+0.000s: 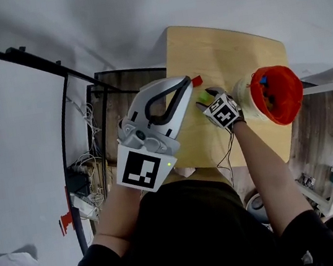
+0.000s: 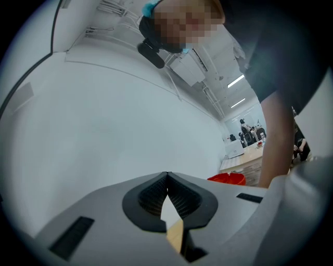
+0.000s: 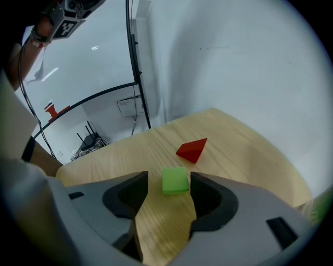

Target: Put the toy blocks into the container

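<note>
The green block (image 3: 175,181) is lying on the table (image 3: 237,148) between the spread jaws of the right gripper (image 3: 169,183), ungripped, with the red block (image 3: 192,149) just beyond it. The left gripper (image 2: 166,182) is hovering with its jaws clenched on nothing, and the red container (image 1: 276,94) is standing near the table's right edge.

No readable words, brands, numbers or signs anywhere. Only black-and-white square marker patterns, without letters or digits, on the left cube (image 1: 140,170) of the left gripper (image 1: 185,83) and on the right cube (image 1: 223,112) of the right gripper (image 1: 206,96). On the small red piece (image 1: 65,221) at the far left, nothing legible at this size.
</note>
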`<state>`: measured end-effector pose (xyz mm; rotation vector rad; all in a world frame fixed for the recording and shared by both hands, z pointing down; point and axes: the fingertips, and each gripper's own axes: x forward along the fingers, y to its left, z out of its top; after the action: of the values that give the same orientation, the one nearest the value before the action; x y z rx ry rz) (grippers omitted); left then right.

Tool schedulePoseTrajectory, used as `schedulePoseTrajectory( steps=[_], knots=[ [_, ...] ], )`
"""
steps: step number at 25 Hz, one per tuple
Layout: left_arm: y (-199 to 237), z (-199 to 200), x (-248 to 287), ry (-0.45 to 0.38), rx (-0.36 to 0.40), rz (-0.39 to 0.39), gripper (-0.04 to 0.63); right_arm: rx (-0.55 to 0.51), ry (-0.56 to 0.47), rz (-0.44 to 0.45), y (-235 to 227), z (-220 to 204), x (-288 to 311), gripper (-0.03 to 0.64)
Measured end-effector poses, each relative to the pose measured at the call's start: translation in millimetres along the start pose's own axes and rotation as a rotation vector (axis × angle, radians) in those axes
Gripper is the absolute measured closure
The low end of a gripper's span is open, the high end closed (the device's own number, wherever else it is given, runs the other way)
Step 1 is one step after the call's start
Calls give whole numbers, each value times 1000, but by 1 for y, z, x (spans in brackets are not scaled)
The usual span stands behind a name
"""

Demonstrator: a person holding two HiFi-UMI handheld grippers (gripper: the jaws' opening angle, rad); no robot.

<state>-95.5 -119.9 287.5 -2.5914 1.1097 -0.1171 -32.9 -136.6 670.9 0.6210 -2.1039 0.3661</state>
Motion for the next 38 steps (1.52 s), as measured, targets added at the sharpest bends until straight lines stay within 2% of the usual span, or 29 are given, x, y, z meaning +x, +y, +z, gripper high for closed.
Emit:
schedulePoseTrajectory(
  steps=[6, 8, 12, 15, 20, 27, 33, 38],
  knots=[
    [3, -2, -3, 2, 0, 7, 584, -18, 21, 16, 2, -2, 6, 371],
    [4, -3, -4, 5, -1, 6, 584, -33, 34, 19, 3, -2, 6, 454],
    [5, -2, -6, 1, 1, 5, 584, -72, 38, 25, 7, 0, 4, 456],
    [5, -1, -6, -2, 1, 8, 584, -82, -1, -2, 7, 9, -6, 456],
    [4, 4, -3, -17, 11, 3, 584, -87, -164, -57, 15, 49, -48, 456],
    [4, 18, 5, -36, 38, 22, 584, -53, -512, -143, 29, 139, -153, 456],
    [1, 36, 13, -53, 69, 45, 584, -145, -747, -233, 45, 197, -256, 456],
    [-7, 52, 21, -79, 71, 40, 584, -197, -866, -275, 61, 209, -314, 455]
  ],
)
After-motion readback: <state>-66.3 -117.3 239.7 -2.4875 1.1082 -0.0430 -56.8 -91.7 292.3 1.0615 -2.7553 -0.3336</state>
